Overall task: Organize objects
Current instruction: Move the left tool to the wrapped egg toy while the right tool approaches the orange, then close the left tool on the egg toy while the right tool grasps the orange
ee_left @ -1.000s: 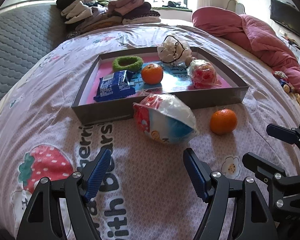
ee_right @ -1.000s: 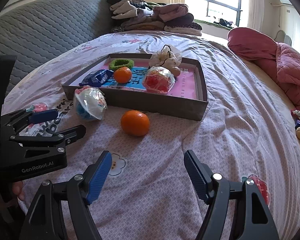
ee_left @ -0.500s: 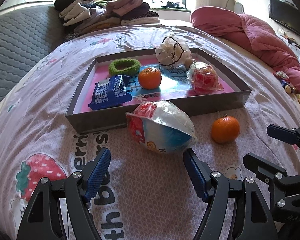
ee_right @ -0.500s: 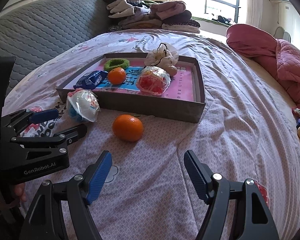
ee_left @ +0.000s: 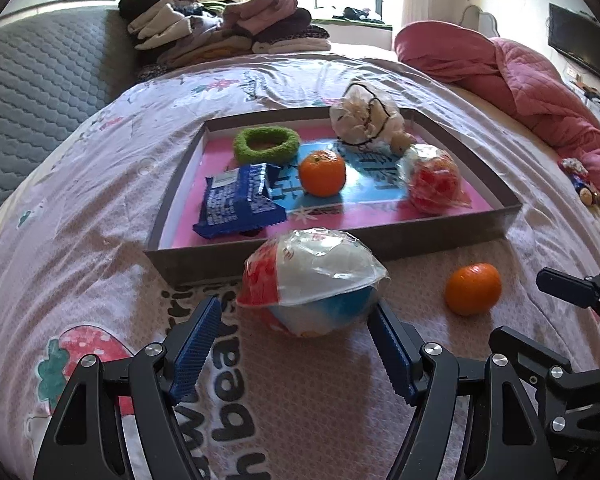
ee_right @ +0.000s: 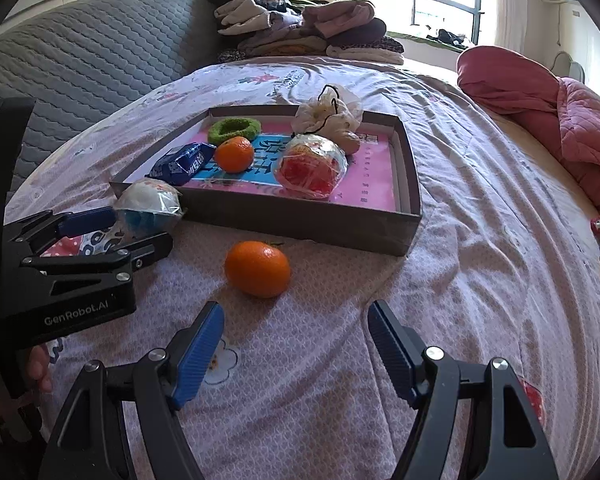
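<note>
The shallow grey cardboard tray with a pink and blue printed floor lies on the strawberry-print bedsheet and already holds five things: a white crinkled bag tied with black cord, a red plastic-wrapped ball, a blue foil snack packet, a fuzzy green ring and an orange mandarin. By my reading the sorting is mostly done; two items lie outside, against or near the tray's front wall.

The larger, a red, white and blue ball in clear plastic wrap, sits just ahead of the left gripper, whose blue-padded jaws stand wide apart and hold nothing. The smaller, a second loose orange mandarin, lies just ahead of the right gripper, likewise spread wide and empty.

The right wrist view alone shows the left gripper's jaws from the side, flanking the wrapped ball, though contact is not clear. The left wrist view alone shows the snack packet's full face.
</note>
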Demonstrator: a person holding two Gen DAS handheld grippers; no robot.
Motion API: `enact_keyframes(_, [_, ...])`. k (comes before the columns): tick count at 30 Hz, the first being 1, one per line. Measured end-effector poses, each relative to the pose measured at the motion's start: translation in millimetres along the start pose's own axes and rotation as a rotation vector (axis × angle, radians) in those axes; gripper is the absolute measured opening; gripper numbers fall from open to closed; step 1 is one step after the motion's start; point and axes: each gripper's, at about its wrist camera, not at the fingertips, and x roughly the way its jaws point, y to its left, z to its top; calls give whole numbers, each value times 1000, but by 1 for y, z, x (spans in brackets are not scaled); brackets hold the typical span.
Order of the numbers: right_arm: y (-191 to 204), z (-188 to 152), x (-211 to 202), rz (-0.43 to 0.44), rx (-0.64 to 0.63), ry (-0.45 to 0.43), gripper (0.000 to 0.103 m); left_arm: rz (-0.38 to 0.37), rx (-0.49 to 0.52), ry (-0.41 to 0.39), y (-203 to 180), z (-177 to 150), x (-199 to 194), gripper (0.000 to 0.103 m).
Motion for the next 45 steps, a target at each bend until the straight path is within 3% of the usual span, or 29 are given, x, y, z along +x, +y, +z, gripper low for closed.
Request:
enact_keyframes(21, [15, 19, 29, 8, -22, 19, 74, 23, -53, -4, 28, 10, 13, 76])
enact_keyframes(29, [16, 16, 32, 12, -34, 23, 54, 9, -55, 11, 30, 2, 12, 76])
enact_keyframes(36, [16, 17, 32, 20, -42, 23, 51, -11, -57, 36, 32, -8, 9, 76])
enact_keyframes(41, [17, 16, 31, 26, -49, 20, 43, -14, -62, 35, 33, -12, 7, 75])
enact_keyframes(45, [18, 15, 30, 28, -52, 17, 39, -23, -63, 37, 31, -12, 6, 61])
